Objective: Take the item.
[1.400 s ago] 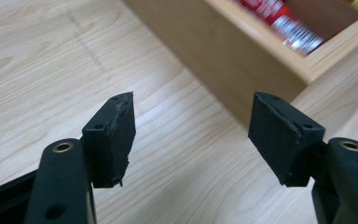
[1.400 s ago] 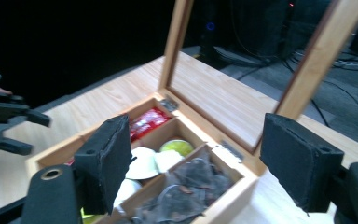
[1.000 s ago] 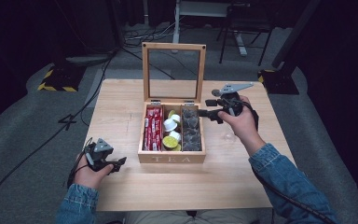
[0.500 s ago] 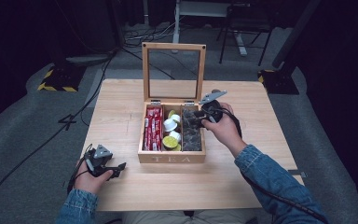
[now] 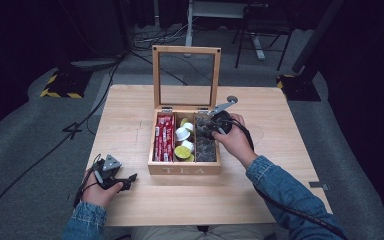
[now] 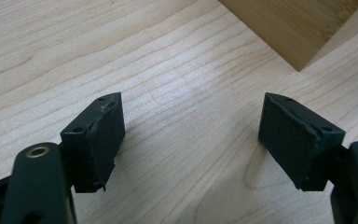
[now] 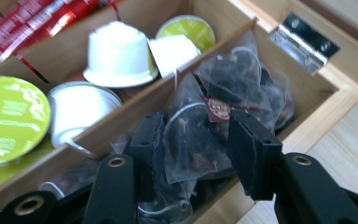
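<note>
- Tea bags (image 7: 200,140), clear pouches of dark leaves, are filling the right-hand compartment of the wooden tea box (image 5: 185,170), and that is where you are working.
- Your right tongs (image 7: 193,149) are dipping into that compartment from the box's right side. Their jaws have just been closing, with one pouch standing between the pads. The pads are sitting close on either side of it, but I cannot tell whether they are pressing it yet.
- A small round dark-red tag (image 7: 218,109) is showing on a pouch just behind the one between the pads.
- White capsules (image 7: 117,55) and green-lidded capsules (image 7: 11,119) are lying in the box's middle compartment, and red sachets (image 5: 164,137) are lying in its left one.
- The box's glass lid (image 5: 186,74) is standing upright at the back, on its hinges.
- Your left tongs (image 5: 122,181) are resting low over the bench (image 5: 130,115), off the box's front left corner. Their jaws have just been opening and are standing wide apart, holding nothing, with bare wood between them.
</note>
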`<state>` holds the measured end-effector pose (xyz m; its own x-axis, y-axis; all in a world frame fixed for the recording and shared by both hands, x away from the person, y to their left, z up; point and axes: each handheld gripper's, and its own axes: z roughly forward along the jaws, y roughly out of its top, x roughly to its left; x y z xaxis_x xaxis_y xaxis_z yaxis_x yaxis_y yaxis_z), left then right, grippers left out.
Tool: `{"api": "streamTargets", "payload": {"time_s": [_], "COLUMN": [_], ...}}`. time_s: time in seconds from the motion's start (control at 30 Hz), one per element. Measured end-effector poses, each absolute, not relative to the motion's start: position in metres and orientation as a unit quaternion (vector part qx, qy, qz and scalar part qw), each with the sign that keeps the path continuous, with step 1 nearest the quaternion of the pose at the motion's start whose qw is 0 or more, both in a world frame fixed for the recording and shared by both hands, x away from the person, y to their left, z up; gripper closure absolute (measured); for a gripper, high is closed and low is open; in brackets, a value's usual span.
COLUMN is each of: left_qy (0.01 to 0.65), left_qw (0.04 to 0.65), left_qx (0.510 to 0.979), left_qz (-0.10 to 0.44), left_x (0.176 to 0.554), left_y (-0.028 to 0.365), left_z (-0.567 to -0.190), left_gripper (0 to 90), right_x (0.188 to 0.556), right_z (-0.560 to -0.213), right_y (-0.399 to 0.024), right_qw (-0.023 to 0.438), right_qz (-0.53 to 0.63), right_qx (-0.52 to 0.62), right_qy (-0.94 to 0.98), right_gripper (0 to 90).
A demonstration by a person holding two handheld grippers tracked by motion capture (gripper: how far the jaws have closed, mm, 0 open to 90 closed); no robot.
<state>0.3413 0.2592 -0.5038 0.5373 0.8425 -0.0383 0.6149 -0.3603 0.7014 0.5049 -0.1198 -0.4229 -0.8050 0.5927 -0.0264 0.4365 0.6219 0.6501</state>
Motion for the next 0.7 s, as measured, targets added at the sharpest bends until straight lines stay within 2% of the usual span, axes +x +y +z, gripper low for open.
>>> {"api": "streamTargets", "payload": {"time_s": [0.4,0.6,0.7], "left_qy": [0.452,0.452,0.453], "left_qw": [0.335,0.335,0.336], "left_qx": [0.809,0.809,0.808], "left_qz": [0.169,0.170,0.170], "left_x": [0.344,0.344,0.344], "left_y": [0.257,0.257,0.257], "left_z": [-0.504,-0.504,-0.504], "left_gripper": [20.8,20.8,20.8], "right_x": [0.507,0.508,0.507], "right_z": [-0.432,-0.431,-0.427], "right_y": [-0.108,-0.109,-0.112], "right_qw": [0.145,0.145,0.142], "right_qz": [0.294,0.287,0.300], "right_qx": [0.288,0.282,0.283], "right_qy": [0.900,0.904,0.900], "right_gripper": [55.1,73.7,76.2]}}
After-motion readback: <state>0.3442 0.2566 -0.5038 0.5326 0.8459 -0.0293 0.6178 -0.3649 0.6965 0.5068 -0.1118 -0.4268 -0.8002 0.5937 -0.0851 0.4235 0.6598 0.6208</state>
